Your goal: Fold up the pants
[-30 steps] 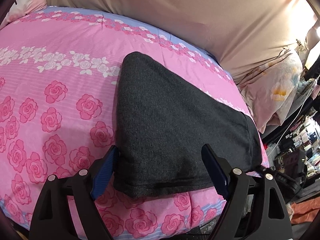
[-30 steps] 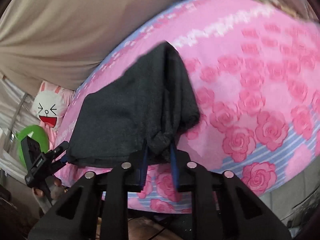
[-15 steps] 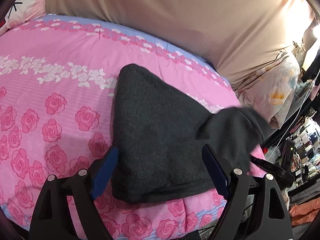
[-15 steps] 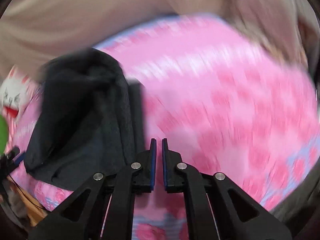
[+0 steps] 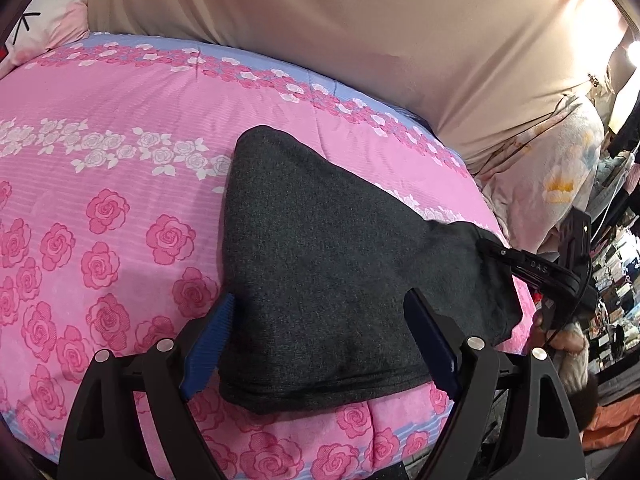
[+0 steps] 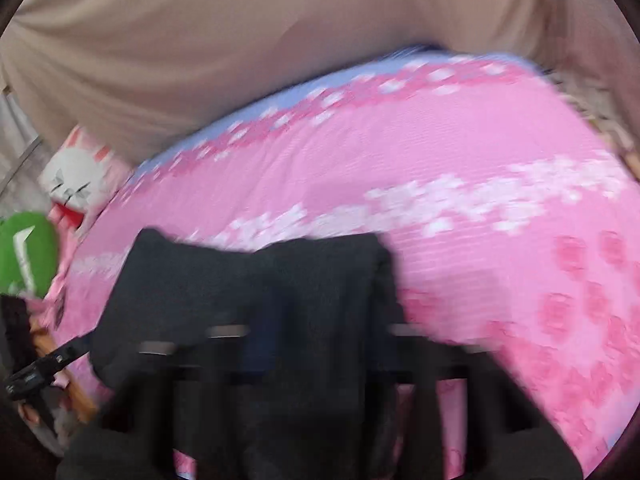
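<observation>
The right tool [image 5: 486, 246] bears "DAS" lettering beside the dark pants [image 5: 320, 280].

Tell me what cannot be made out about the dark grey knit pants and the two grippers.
- Left wrist view: the black right gripper covers the right corner of the dark grey knit pants, so any grip there is hidden.
- Right wrist view: motion blur smears that gripper; its jaws are opening, but cloth between them cannot be told.
- Left wrist view: shelf clutter at the right edge is too small.
</observation>
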Demonstrator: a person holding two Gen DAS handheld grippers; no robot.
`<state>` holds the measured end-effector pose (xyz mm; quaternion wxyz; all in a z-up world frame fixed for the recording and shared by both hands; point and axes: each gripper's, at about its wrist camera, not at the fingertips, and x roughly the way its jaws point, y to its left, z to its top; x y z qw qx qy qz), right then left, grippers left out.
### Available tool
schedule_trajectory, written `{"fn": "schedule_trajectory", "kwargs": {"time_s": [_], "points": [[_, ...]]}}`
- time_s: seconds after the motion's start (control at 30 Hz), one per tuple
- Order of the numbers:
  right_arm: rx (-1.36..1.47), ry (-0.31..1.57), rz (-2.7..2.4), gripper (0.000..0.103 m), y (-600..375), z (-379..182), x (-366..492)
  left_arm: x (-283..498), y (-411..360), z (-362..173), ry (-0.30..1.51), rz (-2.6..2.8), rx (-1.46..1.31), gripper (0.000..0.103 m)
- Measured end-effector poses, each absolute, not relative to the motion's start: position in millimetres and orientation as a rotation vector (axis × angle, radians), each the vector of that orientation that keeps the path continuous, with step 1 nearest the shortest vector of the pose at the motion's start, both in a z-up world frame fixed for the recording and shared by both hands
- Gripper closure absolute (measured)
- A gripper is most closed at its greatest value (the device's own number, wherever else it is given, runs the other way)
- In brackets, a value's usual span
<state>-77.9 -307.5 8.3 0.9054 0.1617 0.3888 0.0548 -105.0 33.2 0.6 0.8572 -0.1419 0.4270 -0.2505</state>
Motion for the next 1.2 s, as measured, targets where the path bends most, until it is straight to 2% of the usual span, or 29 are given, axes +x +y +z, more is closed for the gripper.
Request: {"fn": "schedule_trajectory", "kwargs": {"time_s": [0.13, 0.2, 0.23, 0.3, 0.37, 0.43, 0.47, 0.5, 0.7, 0.73, 0.77, 0.8, 0.87, 0.97, 1.03, 1.07, 1.13, 1.17, 1.2], "points": [[0.201, 0.588, 0.157, 0.093, -274, 83, -112, -104, 37, 6, 0.876, -0.530, -0.301, 0.021], [0.177, 0.554, 0.140, 0.093, -279, 94, -110, -101, 37, 6, 0.871, -0.534, -0.311, 0.021], [0.160, 0.588, 0.087, 0.092, -286, 83, -100, -98, 36, 6, 0.871, -0.534, -0.315, 0.021], [0.140, 0.720, -0.014, 0.084, -305, 39, -72, -93, 34, 2, 0.880, -0.525, -0.321, 0.021], [0.244, 0.855, -0.069, 0.082, -327, -7, -62, -89, 33, -5, 0.905, -0.510, -0.331, 0.021], [0.420, 0.804, -0.043, 0.069, -346, -14, -84, -88, 34, -11, 0.932, -0.513, -0.347, 0.021], [0.459, 0.790, -0.038, 0.050, -350, -12, -93, -87, 34, -13, 0.942, -0.513, -0.351, 0.021], [0.497, 0.769, -0.035, 0.039, -355, -11, -104, -86, 34, -15, 0.949, -0.509, -0.349, 0.021], [0.617, 0.867, 0.051, 0.023, -357, -38, -116, -73, 29, -29, 0.976, -0.571, -0.425, 0.014], [0.581, 0.827, 0.050, 0.024, -351, -38, -117, -70, 29, -30, 0.965, -0.588, -0.435, 0.017], [0.576, 0.841, 0.081, 0.054, -345, -40, -111, -68, 29, -30, 0.954, -0.613, -0.442, 0.055], [0.574, 0.840, 0.068, 0.065, -338, -37, -111, -63, 29, -33, 0.962, -0.620, -0.426, 0.092], [0.514, 0.799, 0.068, 0.076, -321, -16, -111, -56, 37, -32, 0.962, -0.648, -0.470, 0.093], [0.511, 0.725, 0.168, 0.077, -298, 18, -125, -66, 55, -1, 0.878, -0.627, -0.433, 0.095], [0.503, 0.733, 0.192, 0.077, -280, 17, -135, -77, 72, 18, 0.829, -0.572, -0.383, 0.095], [0.499, 0.755, 0.190, 0.075, -276, 9, -137, -80, 80, 22, 0.833, -0.546, -0.360, 0.094], [0.472, 0.841, 0.119, 0.065, -270, -21, -139, -83, 87, 13, 0.886, -0.508, -0.331, 0.084], [0.456, 0.868, 0.073, 0.054, -269, -33, -137, -83, 88, 2, 0.923, -0.489, -0.317, 0.081], [0.479, 0.828, 0.073, 0.051, -273, -38, -142, -84, 86, -10, 0.958, -0.462, -0.300, 0.071]]}}
